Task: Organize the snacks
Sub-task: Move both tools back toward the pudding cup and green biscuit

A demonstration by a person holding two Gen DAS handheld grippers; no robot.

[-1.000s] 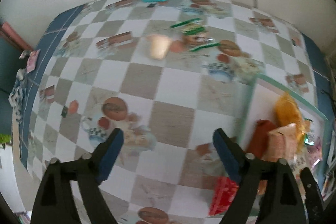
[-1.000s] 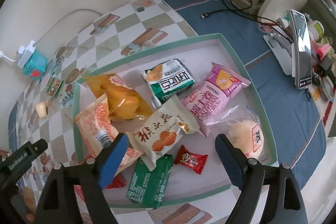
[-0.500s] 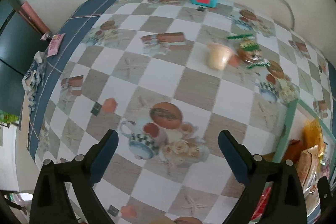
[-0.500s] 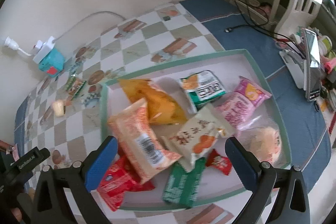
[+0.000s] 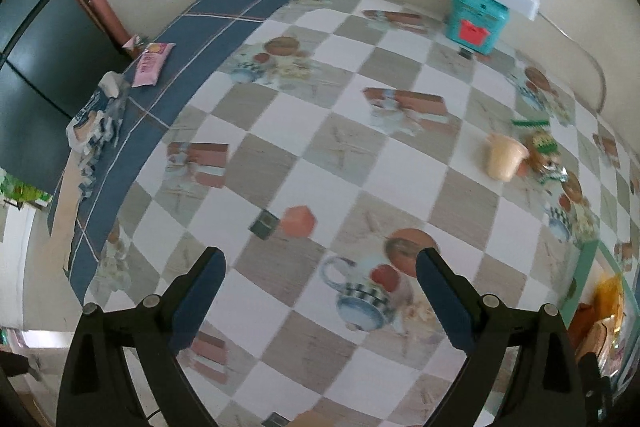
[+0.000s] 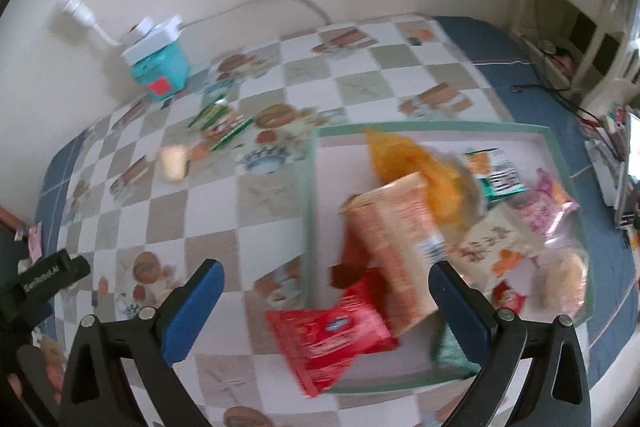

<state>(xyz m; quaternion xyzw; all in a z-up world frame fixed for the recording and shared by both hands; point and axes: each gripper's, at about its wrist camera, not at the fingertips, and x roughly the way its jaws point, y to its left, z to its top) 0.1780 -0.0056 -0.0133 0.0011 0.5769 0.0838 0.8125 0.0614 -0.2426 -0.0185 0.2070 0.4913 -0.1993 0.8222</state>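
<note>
Both pairs of jaws stand wide apart and hold nothing. Your left gripper (image 5: 318,301) has only the bare checked tabletop (image 5: 304,147) under it. A small cream cup (image 5: 505,158) and a green-striped wrapper (image 5: 540,141) lie well ahead of those jaws and off to their right, just beside each other.

Your right gripper (image 6: 326,305) looks down at the green-rimmed tray (image 6: 311,187), where most of the snacks are piled. The red packet (image 6: 330,341) lies between these jaws, nearer the right one, with a corner hanging over the tray's near rim. Just ahead of the right jaw the long orange packet (image 6: 394,239) rests across other bags. Beyond it sits the yellow bag (image 6: 416,169), and further right the white packet with orange fruit (image 6: 494,245) and the pink one (image 6: 546,205).

Expect all of these to be light, air-filled and crinkly, with slick film that slides under the pads. The contents probably crush easily, so close gently. Take the red packet across its short width near the overhanging corner, or pinch a flat sealed edge instead of the puffed middle. The cup looks stiffer but small, and would likely roll, so grip it across its sides.
</note>
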